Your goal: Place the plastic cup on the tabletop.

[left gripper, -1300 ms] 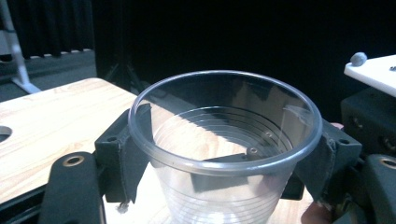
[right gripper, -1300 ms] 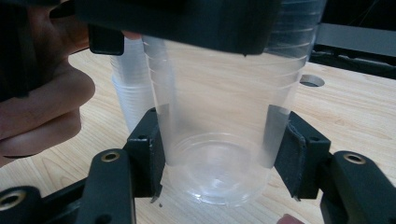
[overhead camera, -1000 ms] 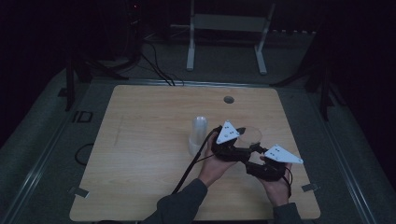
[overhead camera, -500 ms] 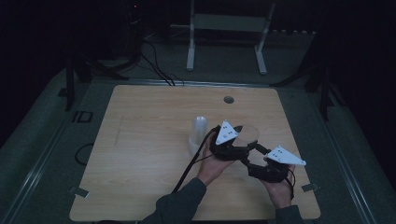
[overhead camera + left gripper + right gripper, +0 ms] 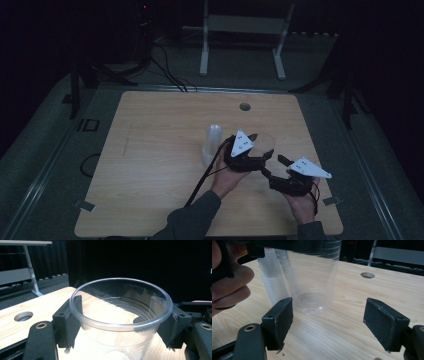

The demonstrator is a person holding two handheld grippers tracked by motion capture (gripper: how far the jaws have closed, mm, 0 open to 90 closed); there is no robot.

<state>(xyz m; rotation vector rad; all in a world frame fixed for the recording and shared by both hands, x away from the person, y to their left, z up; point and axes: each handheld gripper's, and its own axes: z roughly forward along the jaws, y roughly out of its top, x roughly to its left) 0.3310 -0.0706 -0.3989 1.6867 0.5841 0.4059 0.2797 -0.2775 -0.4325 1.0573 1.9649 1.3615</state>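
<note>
My left gripper (image 5: 256, 150) is shut on a clear plastic cup (image 5: 263, 142), its jaws pressing the cup's two sides just under the rim. In the left gripper view the cup (image 5: 120, 307) stands upright and empty between the pads (image 5: 72, 320). A stack of clear cups (image 5: 212, 145) stands just left of it. My right gripper (image 5: 274, 169) is open, close to the right and nearer the person. In its own view the held cup (image 5: 312, 285) is ahead of the open right gripper (image 5: 333, 322), with the cup's base at or just above the wood, and the stack (image 5: 273, 287) is beside it.
The wooden table (image 5: 150, 150) has a round hole (image 5: 245, 106) near its far edge. A white metal stand (image 5: 240, 30) is on the floor beyond the table. Cables trail from the grippers toward the front edge.
The right gripper has drifted slightly to the right. The left gripper and the cup have hardly moved.
</note>
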